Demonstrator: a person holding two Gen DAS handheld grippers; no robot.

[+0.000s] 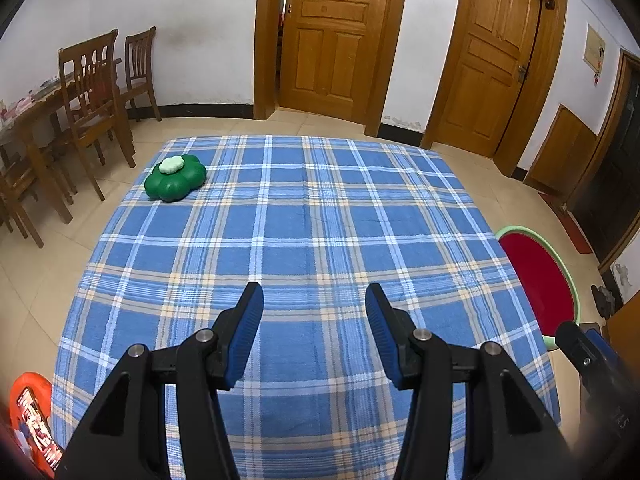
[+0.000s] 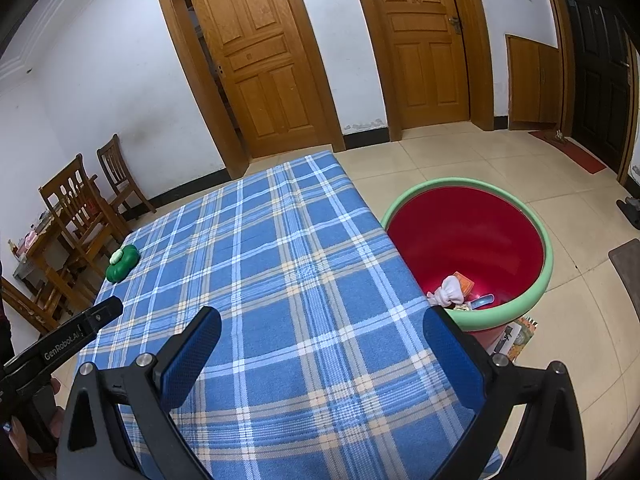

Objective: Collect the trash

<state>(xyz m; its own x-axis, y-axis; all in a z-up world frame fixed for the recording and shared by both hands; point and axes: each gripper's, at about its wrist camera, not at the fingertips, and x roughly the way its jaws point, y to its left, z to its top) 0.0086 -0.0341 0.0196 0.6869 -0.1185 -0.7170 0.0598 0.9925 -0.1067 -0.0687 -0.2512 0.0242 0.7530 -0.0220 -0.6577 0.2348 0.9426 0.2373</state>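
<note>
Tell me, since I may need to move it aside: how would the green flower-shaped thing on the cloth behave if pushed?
The green flower-shaped thing sits low and broad, so tipping seems unlikely. Its lobed outline should resist rolling. Its glossy skin might slip between fingers.

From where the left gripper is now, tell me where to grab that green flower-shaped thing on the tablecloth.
Grip the green flower-shaped thing across its lobed body, coming down from above with the left gripper, whose jaws are open. It lies flat at the far-left corner of the plaid tablecloth, so its sides are low; the notches between lobes probably give the fingers a seat. The pale piece on top looks too small to hold.
</note>
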